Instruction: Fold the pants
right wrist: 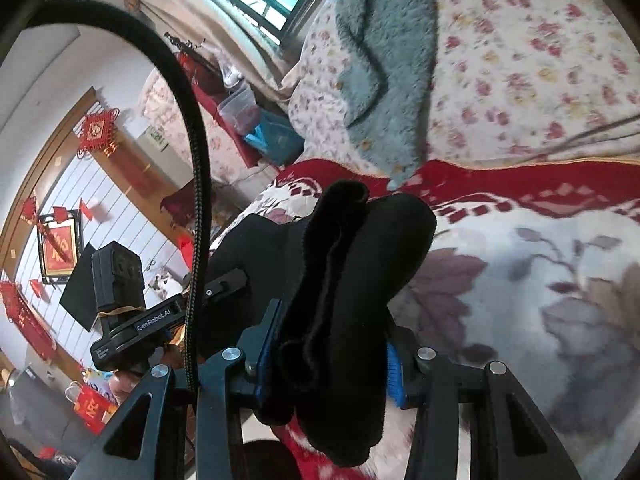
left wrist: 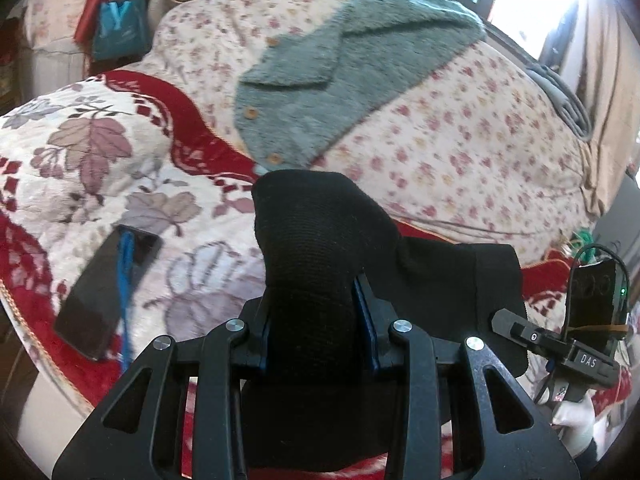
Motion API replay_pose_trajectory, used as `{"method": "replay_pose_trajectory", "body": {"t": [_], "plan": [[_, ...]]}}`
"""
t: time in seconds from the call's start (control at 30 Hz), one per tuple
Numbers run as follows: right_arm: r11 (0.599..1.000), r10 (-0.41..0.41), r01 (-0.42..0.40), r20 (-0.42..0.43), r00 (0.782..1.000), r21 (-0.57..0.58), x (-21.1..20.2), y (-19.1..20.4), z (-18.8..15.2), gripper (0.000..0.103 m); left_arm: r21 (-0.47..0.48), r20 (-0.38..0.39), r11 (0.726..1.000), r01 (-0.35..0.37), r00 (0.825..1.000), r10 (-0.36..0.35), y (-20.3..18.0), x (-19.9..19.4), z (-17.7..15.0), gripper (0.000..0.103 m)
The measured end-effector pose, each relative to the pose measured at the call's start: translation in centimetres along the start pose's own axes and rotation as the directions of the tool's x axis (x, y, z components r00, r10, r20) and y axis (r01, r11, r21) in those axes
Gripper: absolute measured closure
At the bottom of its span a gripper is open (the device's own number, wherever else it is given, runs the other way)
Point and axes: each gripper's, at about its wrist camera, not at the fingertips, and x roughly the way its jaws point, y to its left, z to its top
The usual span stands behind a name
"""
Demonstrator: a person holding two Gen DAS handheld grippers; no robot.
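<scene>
Pants [left wrist: 316, 248], black, are hanging above the bed [left wrist: 460, 152], each gripper clamping a bunched edge: the left gripper [left wrist: 318, 320] and the right gripper [right wrist: 328, 344] are likely holding the cloth between them to spread it for folding.

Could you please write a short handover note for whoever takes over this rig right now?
Left gripper: shut on the black pants, fabric bunched between its fingers.
Right gripper: shut on the same pants, thick folds clamped.
The pants are lifted above the red floral blanket; a grey cardigan lies beyond on the bed.
Done: both grips taken.
Left: lay the pants flat, fold, release. How far folding has gone cannot be told.
</scene>
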Motion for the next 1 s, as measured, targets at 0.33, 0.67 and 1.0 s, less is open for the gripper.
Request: {"method": "replay_pose_trajectory", "body": {"t": [0.33, 0.67, 1.0], "plan": [[0.999, 0.009, -0.007, -0.064, 0.998, 0.041, 6.1, -1.3, 1.0, 0.06, -0.078, -0.044, 0.996, -0.045, 0.998, 0.042, 5.0, 3.3, 0.5, 0.07], [0.975, -0.22, 0.221, -0.118, 0.968, -0.012, 8.2, -3.0, 0.0, 0.046, -0.185, -0.104, 0.976, -0.116, 0.99, 0.098, 7.9, 5.8, -0.9, 0.041], [0.942, -0.308, 0.296, -0.056, 0.95, -0.156, 5.5, 1.0, 0.2, 0.046, -0.101, -0.051, 0.964, -0.247, 0.969, 0.243, 5.4, 3.8, -0.9, 0.041]]}}
